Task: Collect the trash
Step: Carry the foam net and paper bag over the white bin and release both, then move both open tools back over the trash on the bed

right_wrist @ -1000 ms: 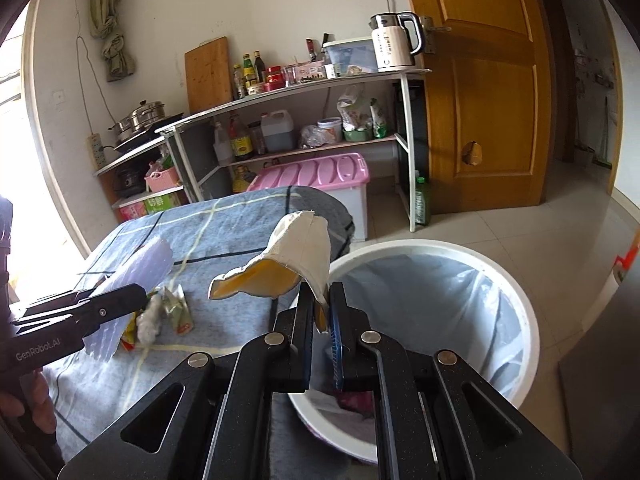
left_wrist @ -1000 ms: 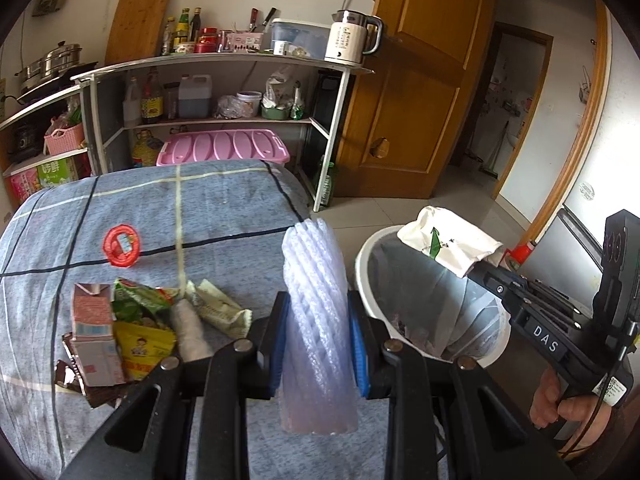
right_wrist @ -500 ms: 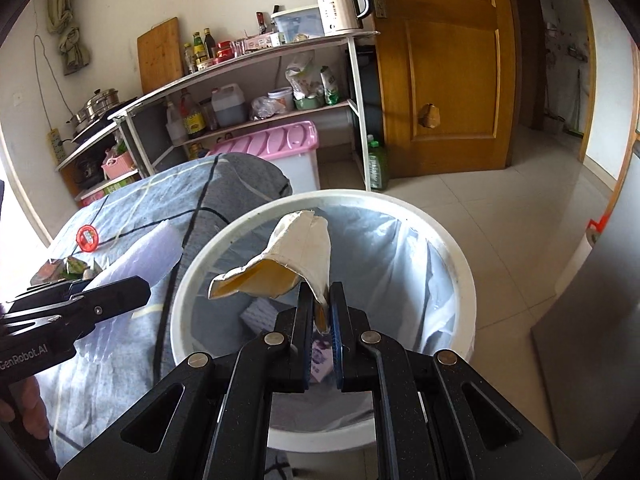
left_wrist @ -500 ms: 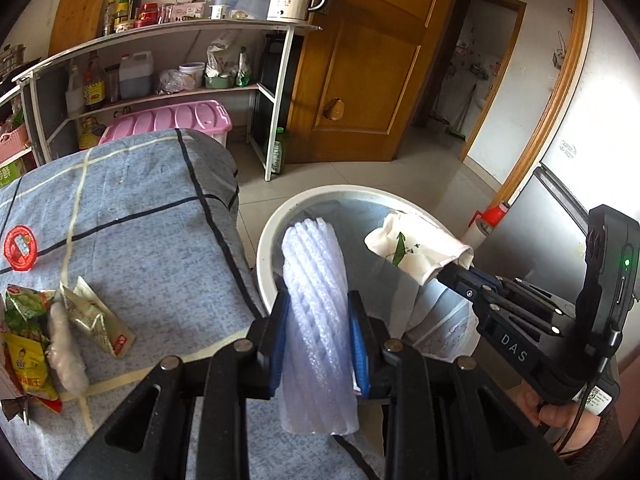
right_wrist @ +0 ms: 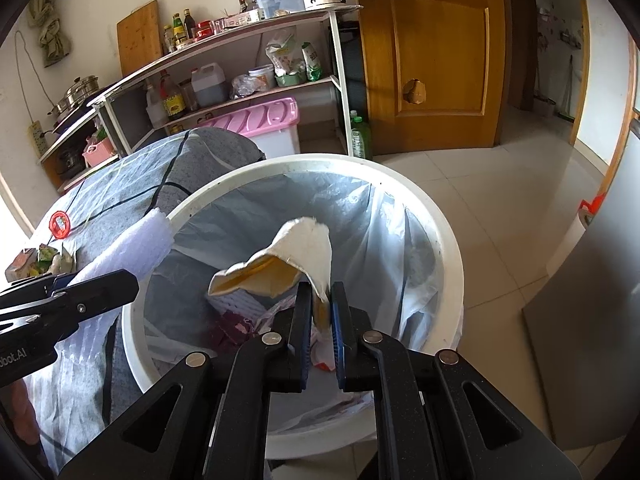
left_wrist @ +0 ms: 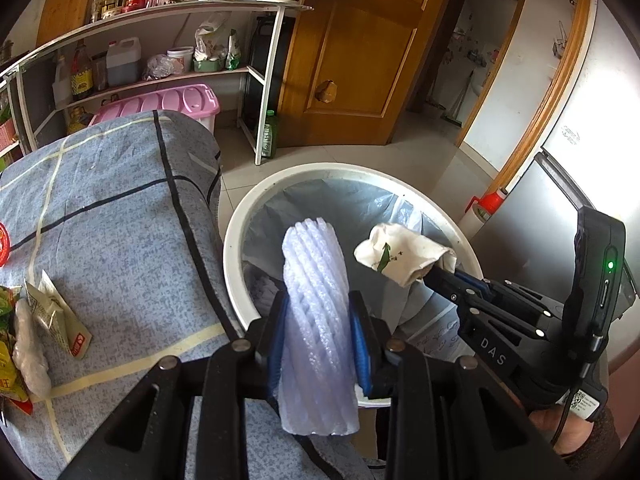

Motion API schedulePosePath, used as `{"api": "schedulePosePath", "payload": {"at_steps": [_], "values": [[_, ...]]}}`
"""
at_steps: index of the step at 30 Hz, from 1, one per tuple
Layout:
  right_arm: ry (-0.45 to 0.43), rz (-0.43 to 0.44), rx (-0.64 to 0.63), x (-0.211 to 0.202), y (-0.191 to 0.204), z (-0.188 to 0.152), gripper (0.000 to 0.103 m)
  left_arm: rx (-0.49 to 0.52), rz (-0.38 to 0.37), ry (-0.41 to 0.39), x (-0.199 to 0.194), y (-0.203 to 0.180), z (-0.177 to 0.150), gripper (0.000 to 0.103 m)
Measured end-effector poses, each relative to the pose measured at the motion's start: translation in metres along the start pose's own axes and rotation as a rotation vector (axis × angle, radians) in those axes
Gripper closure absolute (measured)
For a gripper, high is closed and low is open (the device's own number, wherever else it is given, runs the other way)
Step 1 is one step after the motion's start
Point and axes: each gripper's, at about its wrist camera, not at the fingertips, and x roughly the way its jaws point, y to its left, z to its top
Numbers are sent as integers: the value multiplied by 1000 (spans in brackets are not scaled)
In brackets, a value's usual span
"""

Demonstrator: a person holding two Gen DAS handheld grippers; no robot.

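Holding over white round lined bin [right_wrist: 448, 248]: left gripper [left_wrist: 318, 320] jaws clamp ribbed translucent foam sleeve [left_wrist: 316, 300], right gripper [right_wrist: 320, 312] jaws pinch torn cream carton scrap [right_wrist: 296, 252]. Neither dropped yet; several wrappers [left_wrist: 40, 320] left on blue tablecloth [left_wrist: 120, 220].

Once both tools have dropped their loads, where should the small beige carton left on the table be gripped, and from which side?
Grip the beige carton across its narrow width, coming from above. It lies flat and slanted on the tablecloth, its side edges free; the white wad crowds its left.

Wooden door [right_wrist: 434, 56] standing beside a white shelf rack [right_wrist: 256, 64]; pale tiled floor [right_wrist: 500, 200] below it, cream wall [right_wrist: 100, 4] behind the rack.
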Motion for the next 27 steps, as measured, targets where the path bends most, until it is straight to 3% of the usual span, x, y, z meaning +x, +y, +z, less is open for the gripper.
{"api": "schedulePosePath", "payload": {"at_steps": [1,3,7,13,17,27], "values": [[2,1,2,0,0,0,92,5,8,-3,-1,0,0,70],[4,1,3,0,0,-1,90,5,10,-6,-2,0,0,57],[1,8,14,-3,1,-2,68,0,10,-18,-8,3,0,54],[-16,30,12,-11,8,-3,66,-22,21,-44,-24,14,-3,48],[-30,78,17,-19,17,-3,57,-40,47,-69,-38,26,-9,45],[-53,165,-42,-27,67,-1,50,-135,135,-137,-86,77,-32,42]]}}
